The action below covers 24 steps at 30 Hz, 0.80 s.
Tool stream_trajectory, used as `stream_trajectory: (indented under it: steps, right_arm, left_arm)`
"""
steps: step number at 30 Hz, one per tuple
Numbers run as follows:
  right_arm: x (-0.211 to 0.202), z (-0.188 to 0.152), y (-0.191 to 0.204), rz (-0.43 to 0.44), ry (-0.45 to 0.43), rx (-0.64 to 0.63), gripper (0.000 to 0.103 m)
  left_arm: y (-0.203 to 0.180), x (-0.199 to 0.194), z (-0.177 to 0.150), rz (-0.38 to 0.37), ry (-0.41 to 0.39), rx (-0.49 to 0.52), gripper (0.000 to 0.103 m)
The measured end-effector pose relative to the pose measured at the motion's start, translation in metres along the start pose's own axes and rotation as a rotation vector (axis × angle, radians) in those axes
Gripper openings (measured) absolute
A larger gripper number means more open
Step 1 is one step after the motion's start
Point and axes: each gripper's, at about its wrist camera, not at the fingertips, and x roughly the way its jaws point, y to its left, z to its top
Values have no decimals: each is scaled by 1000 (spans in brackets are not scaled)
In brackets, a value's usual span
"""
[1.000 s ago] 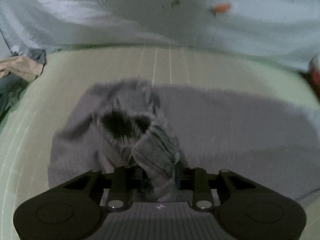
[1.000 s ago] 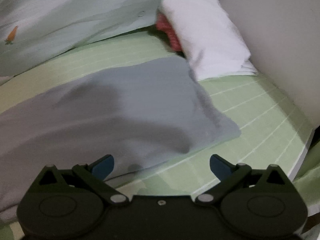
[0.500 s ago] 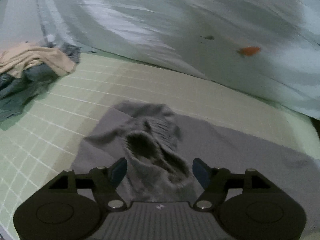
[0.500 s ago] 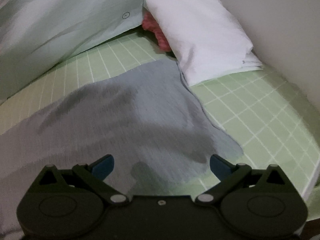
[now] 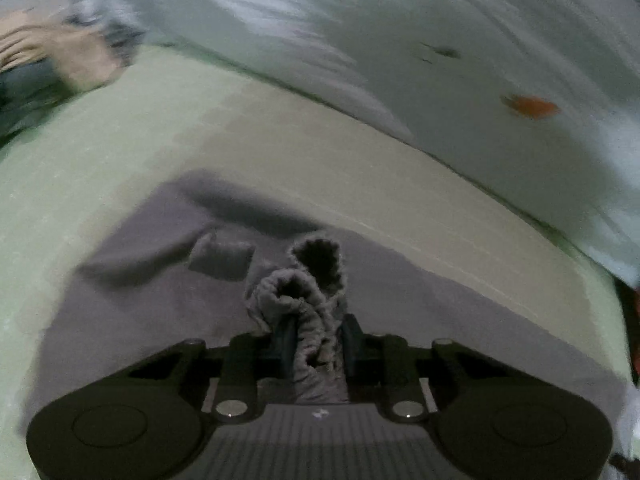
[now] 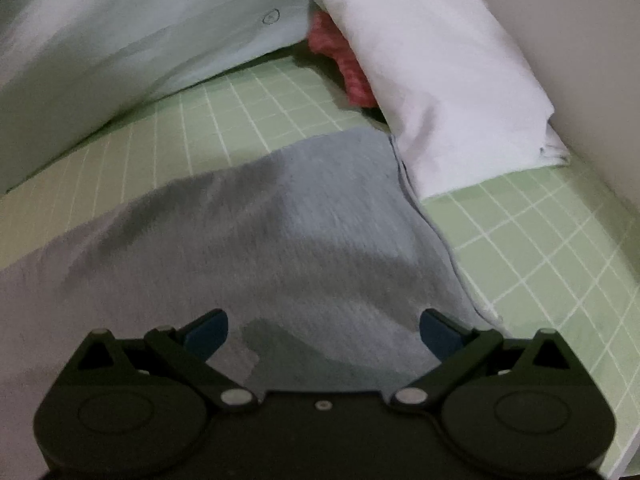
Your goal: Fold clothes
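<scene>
A grey garment lies spread on a green checked bed sheet. My left gripper is shut on a bunched, ribbed part of the grey garment, which rises between the fingers. In the right wrist view the same grey garment lies flat with its hem near the bed's right side. My right gripper is open and empty, just above the garment near its lower right corner.
A pale green duvet lies along the far side of the sheet. A heap of beige and dark clothes sits far left. A folded white cloth over something pink lies against the wall at far right.
My left gripper was shut on the cloth, opened half a second ago, and has now shut on the bunched ribbed part. My right gripper stayed open and moved closer over the garment.
</scene>
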Motion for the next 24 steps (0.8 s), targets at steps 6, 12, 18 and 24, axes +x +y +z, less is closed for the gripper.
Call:
stream_trajectory:
  steps: [6, 12, 18, 24]
  right_arm:
    - [3, 1, -9, -3, -18, 16, 103]
    - [6, 7, -23, -40, -50, -33, 103]
    - [18, 1, -46, -49, -41, 17, 103]
    - [19, -4, -50, -32, -73, 20, 103]
  left_arm:
    - [-53, 17, -22, -61, 85, 199, 52]
    - [-58, 7, -22, -55, 56, 228, 73]
    - [-53, -7, -17, -11, 10, 218, 76]
    - [-46, -19, -14, 44, -30, 203, 76]
